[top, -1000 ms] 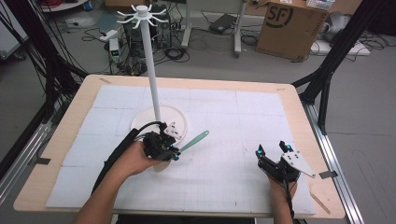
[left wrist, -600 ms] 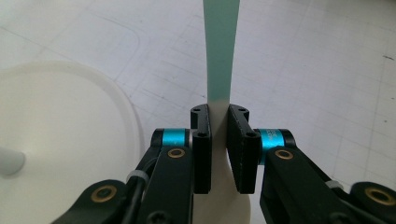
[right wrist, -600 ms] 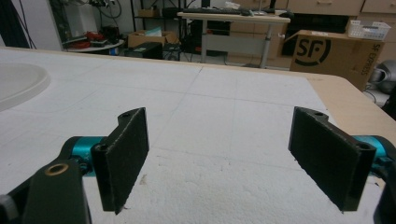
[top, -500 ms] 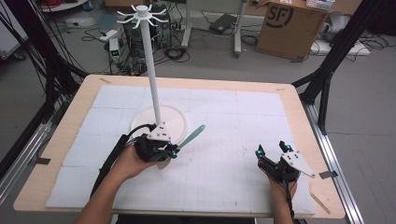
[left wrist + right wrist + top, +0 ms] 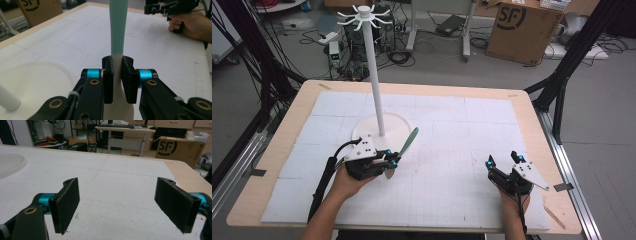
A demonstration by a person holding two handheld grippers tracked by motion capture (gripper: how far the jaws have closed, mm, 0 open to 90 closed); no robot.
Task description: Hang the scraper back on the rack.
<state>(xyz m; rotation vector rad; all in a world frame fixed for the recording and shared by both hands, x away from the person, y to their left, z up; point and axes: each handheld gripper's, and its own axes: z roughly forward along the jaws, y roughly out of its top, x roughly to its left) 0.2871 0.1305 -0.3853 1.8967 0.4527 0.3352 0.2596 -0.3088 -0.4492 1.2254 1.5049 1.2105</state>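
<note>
Left gripper (image 5: 388, 161) sits near-left on the desk (image 5: 522, 107), just near of the white stand's round base (image 5: 397, 127). Its jaws are clamped on a spatula (image 5: 407, 145): teal blade, white handle. In the left gripper view the pads pinch the white neck of the spatula (image 5: 117, 37) just below where teal starts. The blade tip runs off the top edge of that view, and the handle's butt end is cut off at the bottom behind the jaw arms. From the high view the blade angles up and to the far right, over the rim of the base; can't tell if it touches the rim. Handle end is hidden under the gripper body and the hand.

Stand pole (image 5: 374, 75) is upright with a hook crown at the top; the hooks are too small to count.

Right gripper (image 5: 502, 165) is near-right on the desk, well apart from the spatula, jaws wide open with nothing between them. In the right gripper view (image 5: 117, 207) only white mat shows between the pads. Right jaw's outer arm is cut off at the frame edge.
</note>
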